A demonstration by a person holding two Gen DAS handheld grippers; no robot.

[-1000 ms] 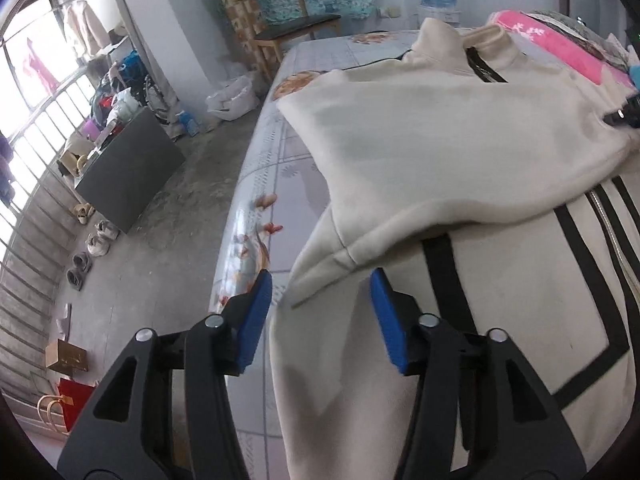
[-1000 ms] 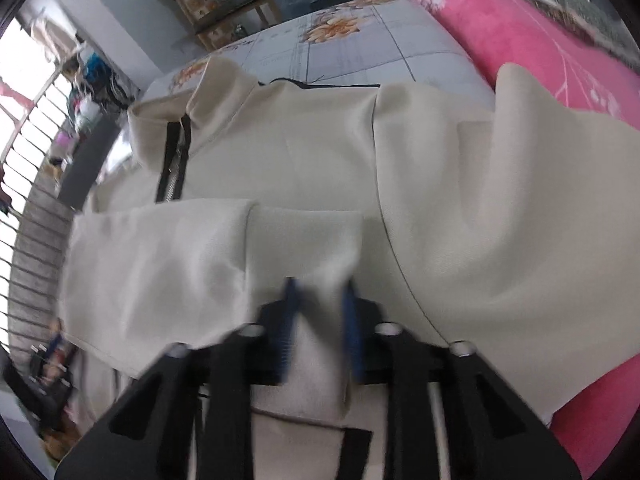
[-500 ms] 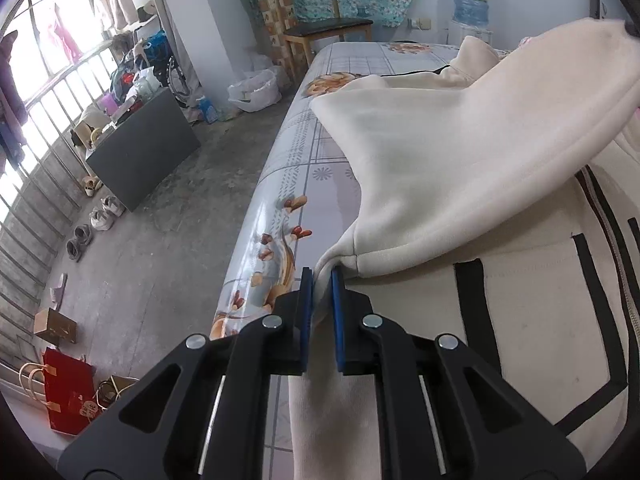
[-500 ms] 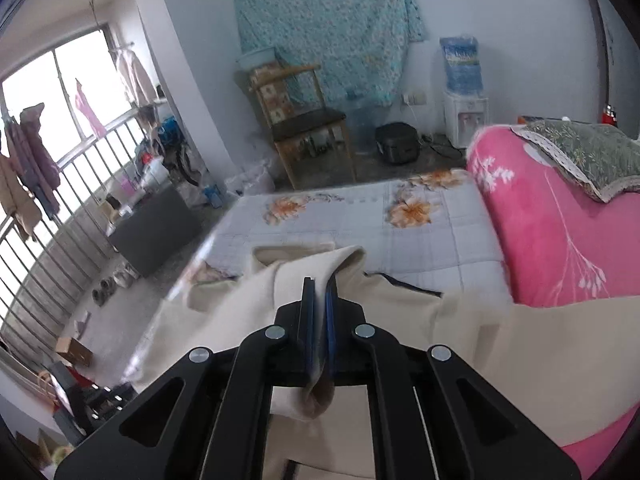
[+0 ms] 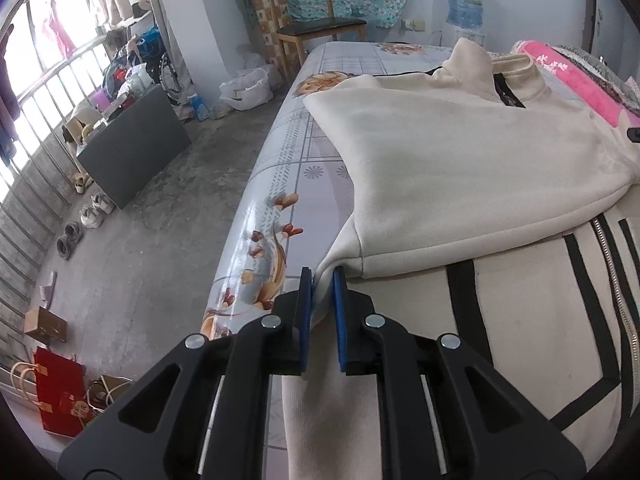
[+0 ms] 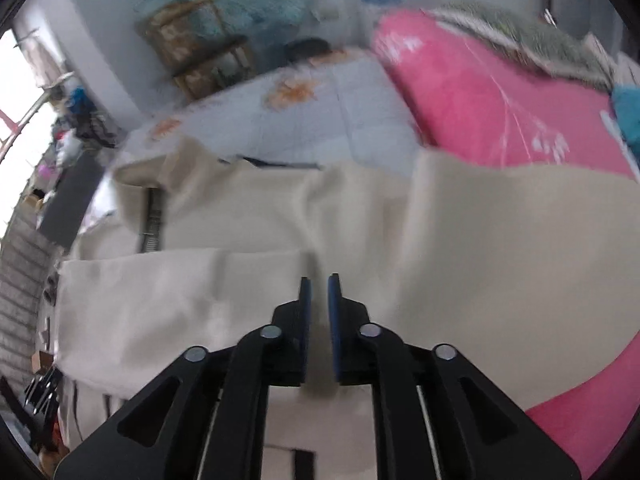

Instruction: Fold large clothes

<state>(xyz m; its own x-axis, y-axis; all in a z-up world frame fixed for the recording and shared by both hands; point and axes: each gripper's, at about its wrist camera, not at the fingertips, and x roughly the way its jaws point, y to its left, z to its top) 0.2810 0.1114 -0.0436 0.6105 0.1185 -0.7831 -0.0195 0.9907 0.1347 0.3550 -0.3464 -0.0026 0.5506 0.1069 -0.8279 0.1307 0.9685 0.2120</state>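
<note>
The cream zip jacket (image 5: pixel 460 152) lies across the bed (image 5: pixel 288 184), one half doubled over. The left gripper (image 5: pixel 321 280) pinches its folded corner with narrow fingers to steer the fold; the right gripper (image 6: pixel 318 286), fingers narrow, seems to hold cloth, though blur leaves it unsure

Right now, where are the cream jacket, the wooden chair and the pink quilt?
cream jacket (image 5: pixel 460 152), left wrist view, folded upper panel.
wooden chair (image 5: pixel 320 26), left wrist view, dark seat.
pink quilt (image 6: pixel 500 112), right wrist view, top surface.

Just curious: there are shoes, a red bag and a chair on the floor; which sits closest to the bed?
The wooden chair, standing right at the bed's far corner. The shoes and red bag lie near the window railing.
</note>
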